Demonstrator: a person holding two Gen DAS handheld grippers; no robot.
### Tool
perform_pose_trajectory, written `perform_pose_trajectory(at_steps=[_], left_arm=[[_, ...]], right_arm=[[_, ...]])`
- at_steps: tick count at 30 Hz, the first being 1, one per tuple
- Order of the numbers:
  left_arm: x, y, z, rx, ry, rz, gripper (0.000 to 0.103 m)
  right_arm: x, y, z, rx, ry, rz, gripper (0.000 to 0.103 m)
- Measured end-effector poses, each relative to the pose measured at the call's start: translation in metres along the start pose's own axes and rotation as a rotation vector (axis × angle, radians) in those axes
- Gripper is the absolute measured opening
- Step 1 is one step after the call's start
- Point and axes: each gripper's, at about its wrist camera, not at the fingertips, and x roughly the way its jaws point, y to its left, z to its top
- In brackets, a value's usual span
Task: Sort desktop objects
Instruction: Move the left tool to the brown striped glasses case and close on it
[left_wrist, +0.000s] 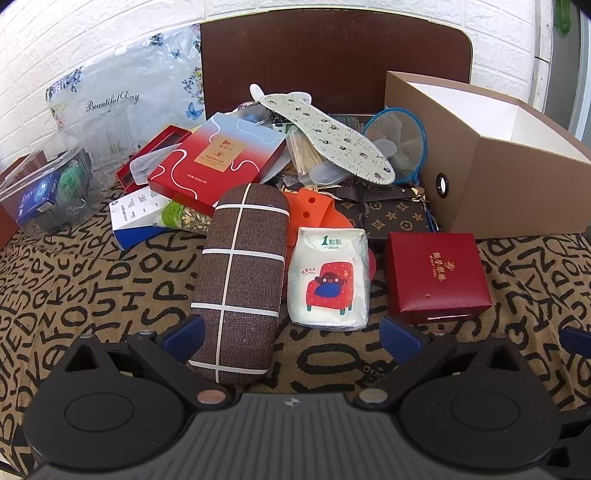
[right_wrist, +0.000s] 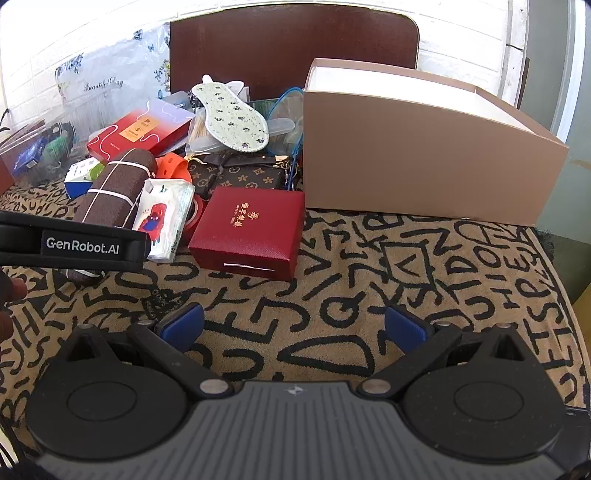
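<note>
Clutter fills the left wrist view: a heap of small goods on a letter-patterned cloth (left_wrist: 92, 295), with an open brown cardboard box (left_wrist: 491, 184) at two o'clock, probably the bin the sorted things are meant for. Nearest the left gripper (left_wrist: 291, 332) lies a brown glasses case (left_wrist: 240, 277) at twelve o'clock, its near end reaching in beside one blue fingertip (left_wrist: 184, 332). A tissue pack (left_wrist: 328, 280) lies just to its right and a red gift box (left_wrist: 437, 277) at one o'clock. The jaws stand wide and grip nothing, likely lined up for the case.

From the right wrist view, the right gripper (right_wrist: 293, 328) hangs over bare cloth (right_wrist: 406, 258), jaws spread wide and empty. The red gift box (right_wrist: 251, 229) lies at eleven o'clock, the cardboard box (right_wrist: 424, 162) at one o'clock. The left gripper (right_wrist: 74, 243) crosses in at nine o'clock over the glasses case (right_wrist: 118, 188). A patterned insole (right_wrist: 232, 118) tops the pile at eleven o'clock.
</note>
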Motion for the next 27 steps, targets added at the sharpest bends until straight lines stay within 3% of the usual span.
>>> perform_pose_trajectory(at_steps=[14,22,27], left_arm=[[0.014,0.011,-0.001,-0.013,0.023,-0.020,0.103],[0.019,0.037,0.003,-0.075,-0.002,-0.036,0.101],[0.031,0.048,0.008,-0.097,0.021,-0.047,0.087]], right_arm=[[0.013,0.002,0.000,-0.005,0.032,0.027,0.101],[0.014,0.012,0.008,-0.100,-0.025,0.098,0.101],[0.011,0.023,0.015,-0.153,-0.058,0.164,0.101]])
